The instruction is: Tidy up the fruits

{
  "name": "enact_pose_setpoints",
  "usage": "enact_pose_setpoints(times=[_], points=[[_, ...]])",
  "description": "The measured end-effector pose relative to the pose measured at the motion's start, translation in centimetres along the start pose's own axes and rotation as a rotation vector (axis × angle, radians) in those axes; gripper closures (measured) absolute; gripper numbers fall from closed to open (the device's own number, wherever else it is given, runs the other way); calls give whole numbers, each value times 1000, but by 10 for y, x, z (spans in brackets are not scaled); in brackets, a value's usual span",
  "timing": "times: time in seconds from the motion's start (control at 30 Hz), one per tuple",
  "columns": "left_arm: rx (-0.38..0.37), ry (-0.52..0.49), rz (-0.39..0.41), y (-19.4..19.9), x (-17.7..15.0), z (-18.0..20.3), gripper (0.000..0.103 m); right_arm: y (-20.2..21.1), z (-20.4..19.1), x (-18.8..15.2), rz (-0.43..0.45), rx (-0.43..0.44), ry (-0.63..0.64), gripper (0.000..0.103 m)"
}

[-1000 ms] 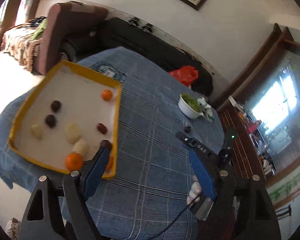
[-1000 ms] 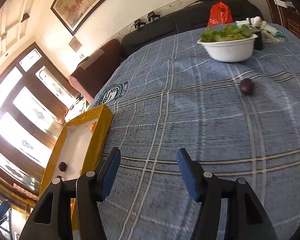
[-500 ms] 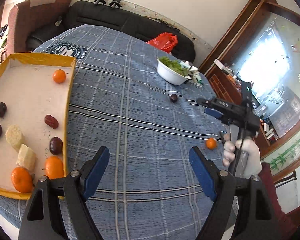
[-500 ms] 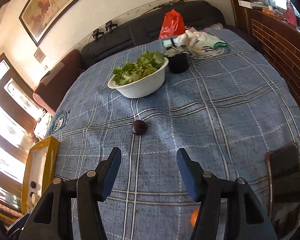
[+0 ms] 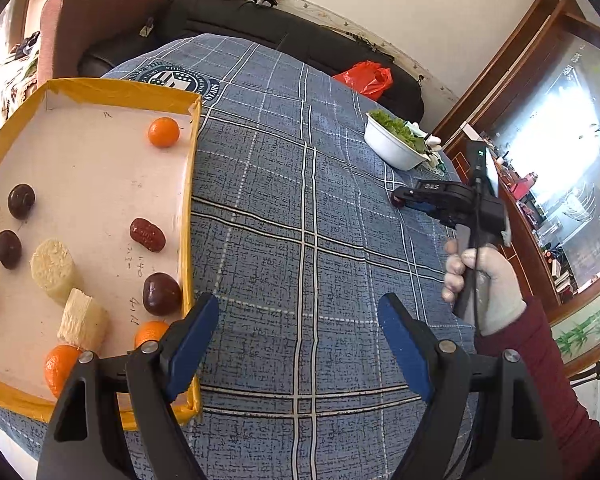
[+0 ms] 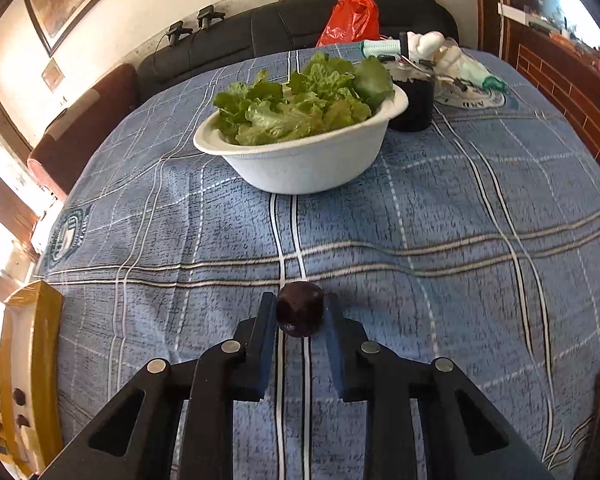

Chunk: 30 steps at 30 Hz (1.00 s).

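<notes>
My right gripper (image 6: 299,309) is shut on a dark round plum (image 6: 300,314) down at the blue plaid tablecloth; both pads press its sides. The left wrist view shows that same gripper (image 5: 400,199) far right, held by a gloved hand (image 5: 480,280). My left gripper (image 5: 296,340) hangs open over the cloth with nothing between its fingers, just right of the yellow-rimmed tray (image 5: 188,208). Inside the tray lie oranges (image 5: 163,132), dark plums (image 5: 162,294), a red date (image 5: 147,234) and pale cut chunks (image 5: 54,266).
A white bowl of lettuce (image 6: 300,160) stands beyond the plum, with a dark cup (image 6: 414,100) and white gloves behind it. A red bag (image 6: 350,18) lies on the black sofa. The tray's corner (image 6: 28,360) shows at far left in the right wrist view.
My right gripper moved forward to the dark plum and closed on it. The left gripper dropped lower toward the cloth beside the tray, still open.
</notes>
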<state>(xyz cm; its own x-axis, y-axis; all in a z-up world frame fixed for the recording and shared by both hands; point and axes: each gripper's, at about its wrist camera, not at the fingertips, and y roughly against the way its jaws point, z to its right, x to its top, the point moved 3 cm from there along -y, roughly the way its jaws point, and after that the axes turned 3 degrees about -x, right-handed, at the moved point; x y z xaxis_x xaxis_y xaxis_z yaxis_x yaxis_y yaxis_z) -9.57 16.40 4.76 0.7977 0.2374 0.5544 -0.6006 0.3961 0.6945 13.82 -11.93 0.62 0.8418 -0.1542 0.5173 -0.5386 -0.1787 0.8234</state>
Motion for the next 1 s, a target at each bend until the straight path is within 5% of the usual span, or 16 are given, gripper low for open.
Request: enact_pose_setpoints(times=[0.13, 0.37, 0.5, 0.8, 1.0], points=[[-9, -2, 17, 4, -1, 1, 22, 31, -9, -33, -22, 94, 21, 79], [-15, -54, -7, 7, -16, 14, 22, 101, -58, -144, -104, 320, 110, 78], [-19, -103, -7, 12, -28, 24, 22, 105, -75, -173, -109, 316, 147, 76], [7, -195, -37, 3, -48, 40, 22, 143, -37, -169, -24, 346, 109, 75], [2, -258, -58, -14, -47, 55, 27, 171, 56, -136, 121, 181, -20, 65]])
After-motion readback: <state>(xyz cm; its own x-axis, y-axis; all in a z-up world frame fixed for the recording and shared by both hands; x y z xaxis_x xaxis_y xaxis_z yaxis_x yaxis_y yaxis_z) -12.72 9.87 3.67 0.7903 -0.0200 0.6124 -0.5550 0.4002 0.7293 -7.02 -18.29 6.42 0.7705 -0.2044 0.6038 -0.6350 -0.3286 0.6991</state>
